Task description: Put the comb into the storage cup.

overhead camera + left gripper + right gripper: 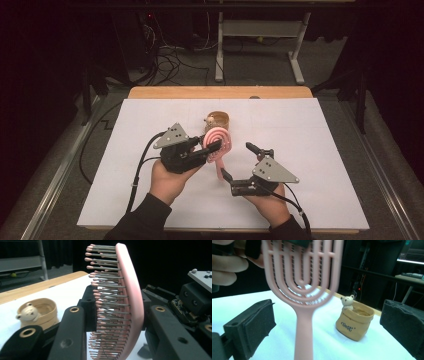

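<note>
Pink vented hairbrush (218,143) being held off the white table cover (310,130) by the left gripper (212,148) — jaws clamped on the slotted head, one on the bristle side, one on the back. Hanging handle-down, with the handle dropping between the two grippers. Right gripper (235,159) sitting just beside that handle, jaws standing wide apart, gripping nothing — handle rising between the black pads (252,325) in its own view, touching neither. Tan bear-trimmed pot (218,120) standing on the table just beyond the brush.
</note>
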Demonstrator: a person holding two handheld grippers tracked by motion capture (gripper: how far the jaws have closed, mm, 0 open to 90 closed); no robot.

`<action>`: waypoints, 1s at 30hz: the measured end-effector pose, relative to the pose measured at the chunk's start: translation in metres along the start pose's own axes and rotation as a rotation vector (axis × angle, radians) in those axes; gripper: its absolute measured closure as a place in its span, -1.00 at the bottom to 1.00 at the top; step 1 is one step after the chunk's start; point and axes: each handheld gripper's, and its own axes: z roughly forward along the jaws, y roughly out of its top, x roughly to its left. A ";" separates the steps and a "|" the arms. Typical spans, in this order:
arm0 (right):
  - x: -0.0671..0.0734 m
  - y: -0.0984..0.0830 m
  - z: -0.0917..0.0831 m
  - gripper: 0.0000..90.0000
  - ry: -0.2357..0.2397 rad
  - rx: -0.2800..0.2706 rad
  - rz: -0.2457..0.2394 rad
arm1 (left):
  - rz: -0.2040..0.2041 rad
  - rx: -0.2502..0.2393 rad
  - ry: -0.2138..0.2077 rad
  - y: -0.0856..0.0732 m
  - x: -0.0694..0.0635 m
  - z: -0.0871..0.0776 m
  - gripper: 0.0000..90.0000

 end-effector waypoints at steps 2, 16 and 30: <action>-0.003 -0.002 -0.001 -0.99 -0.005 0.011 0.002 | -0.005 -0.003 0.003 -0.002 0.003 -0.003 0.40; -0.028 -0.028 -0.023 -0.99 -0.066 0.114 0.037 | 0.040 -0.016 0.035 -0.008 0.008 -0.017 0.40; -0.049 -0.045 -0.048 -0.99 -0.134 0.144 0.063 | 0.025 -0.028 0.072 -0.008 0.017 -0.032 0.40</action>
